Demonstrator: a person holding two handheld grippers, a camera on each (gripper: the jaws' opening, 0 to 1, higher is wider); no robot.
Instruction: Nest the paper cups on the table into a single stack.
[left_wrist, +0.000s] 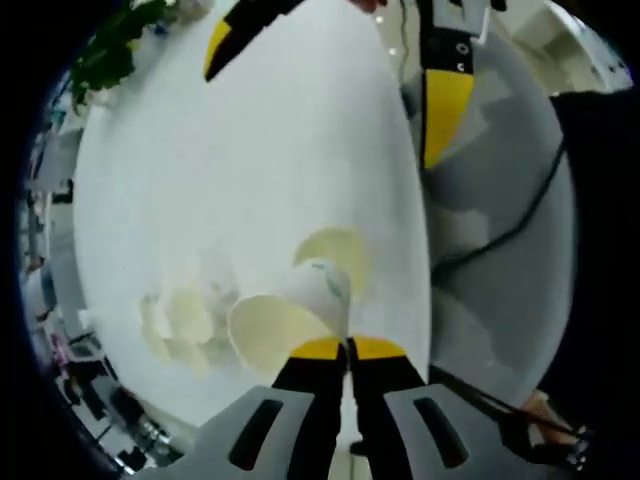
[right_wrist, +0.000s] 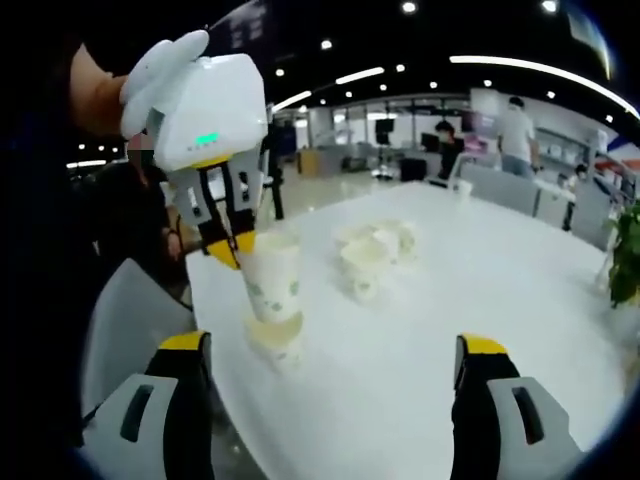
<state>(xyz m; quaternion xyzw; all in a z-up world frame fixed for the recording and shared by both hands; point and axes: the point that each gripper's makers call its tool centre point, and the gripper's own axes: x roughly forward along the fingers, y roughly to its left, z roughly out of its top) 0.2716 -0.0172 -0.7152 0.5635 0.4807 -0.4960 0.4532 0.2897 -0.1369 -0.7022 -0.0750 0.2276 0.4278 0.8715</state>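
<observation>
Blurred paper cups (left_wrist: 185, 320) beyond left claw (left_wrist: 347, 347)

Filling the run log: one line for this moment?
left gripper: shut on paper cup | above second cup | right gripper: open, empty | loose cups on table

Ceiling strip lights (right_wrist: 520, 65) and small round spots glow overhead against a dark ceiling. The white tabletop (left_wrist: 250, 170) is washed out by glare in the left gripper view, and the loose paper cups (left_wrist: 185, 320) there are pale and blurred. Both views bend strongly toward their edges. Shadows are faint and soft.
</observation>
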